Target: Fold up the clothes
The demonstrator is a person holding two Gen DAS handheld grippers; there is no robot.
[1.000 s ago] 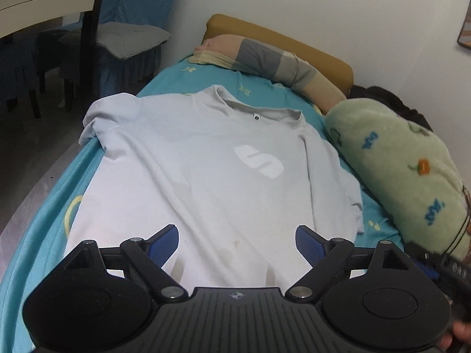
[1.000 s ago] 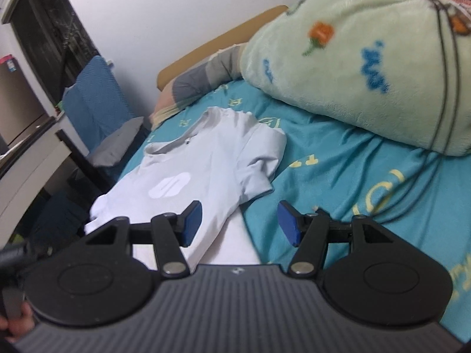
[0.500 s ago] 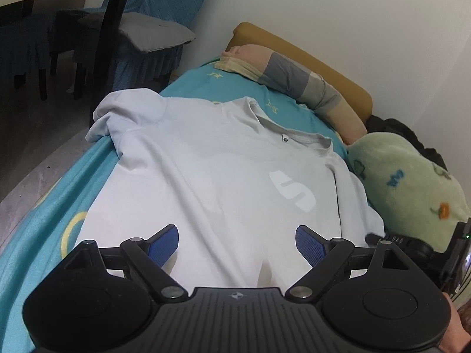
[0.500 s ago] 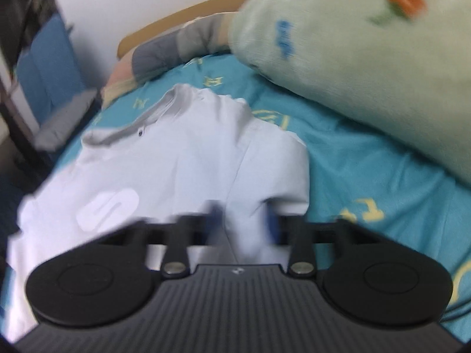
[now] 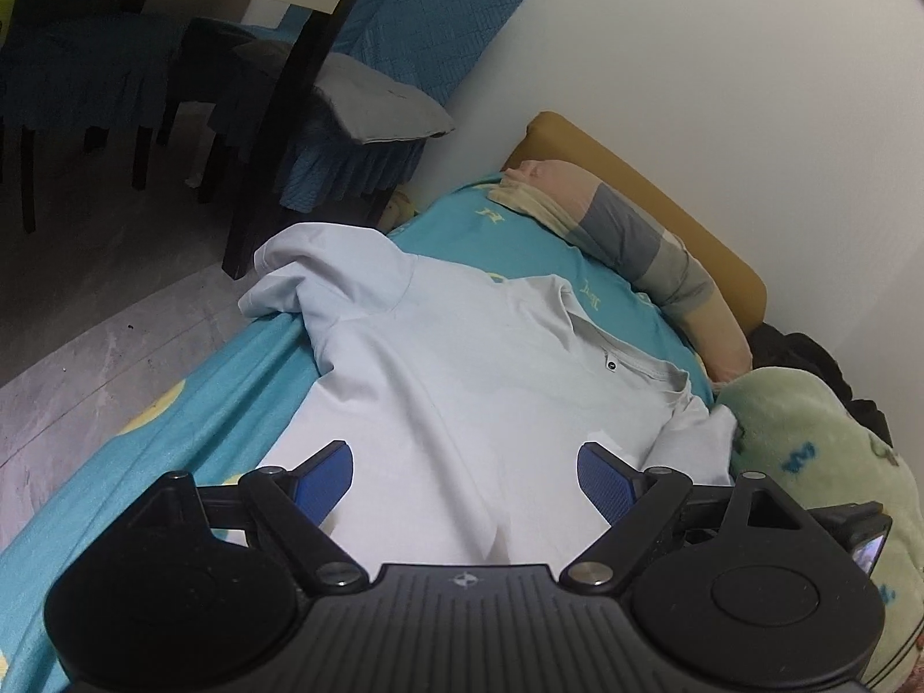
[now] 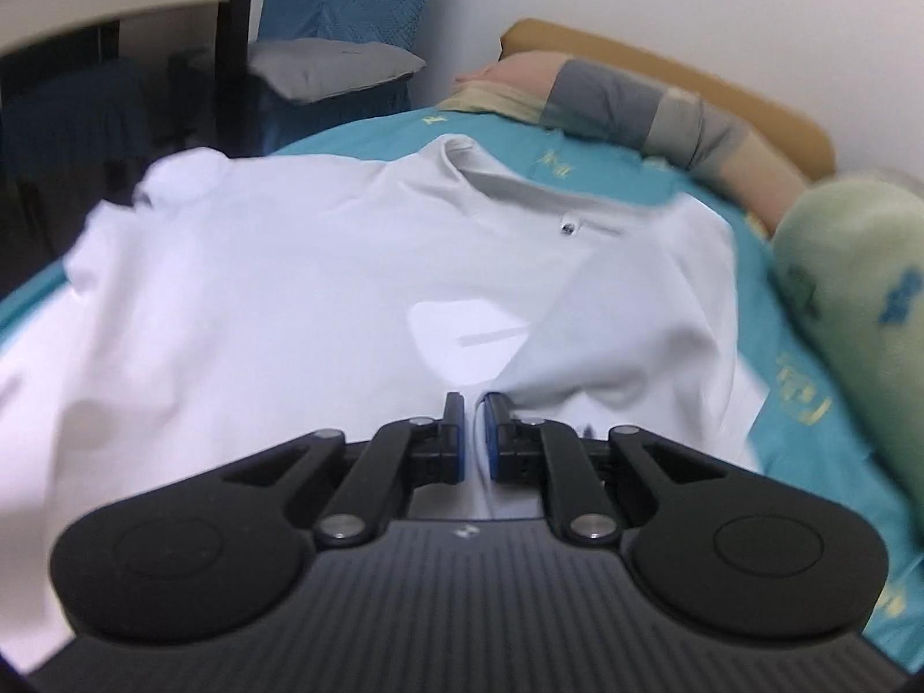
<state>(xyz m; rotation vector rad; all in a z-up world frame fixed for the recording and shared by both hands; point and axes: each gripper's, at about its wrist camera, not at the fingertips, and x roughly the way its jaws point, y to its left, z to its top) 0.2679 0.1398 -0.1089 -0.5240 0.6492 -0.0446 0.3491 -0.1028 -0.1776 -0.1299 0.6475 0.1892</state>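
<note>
The right tool [image 6: 474, 424] is pointing down at a slant over the lower half of the white T-shirt [image 6: 300, 289]. Its log-steady look is deceptive: the jaws are opening slightly from a near-closed stand, and a thin ridge of the shirt's fabric is sitting between the blue pads [image 6: 456, 439]; the picture is blurred there, so whether the pads are still pinching it is hard to say, though it looks gripped. The right side of the shirt is lying folded over toward the middle, its edge partly covering the pale chest logo [image 6: 462, 341].

The left tool [image 5: 465, 479] is also tilting downward, rolled a little, with its jaws spread wide and nothing between them, hovering over the shirt's hem area [image 5: 462, 404].

The shirt is soft, matte cotton with a ribbed collar [image 5: 623, 352] and a small dark dot below it, lying flat, front up, on the bed's teal sheet [image 5: 202, 404], which is printed with yellow motifs. One sleeve [image 5: 312, 277] is drooping over the bed's edge. A fuzzy green blanket [image 5: 820, 450] is bulging beside the shirt, a long striped bolster pillow [image 5: 629, 237] is resting against the mustard headboard [image 5: 664, 196], and a chair with a quilted blue cover [image 5: 427, 17] is standing beyond.
</note>
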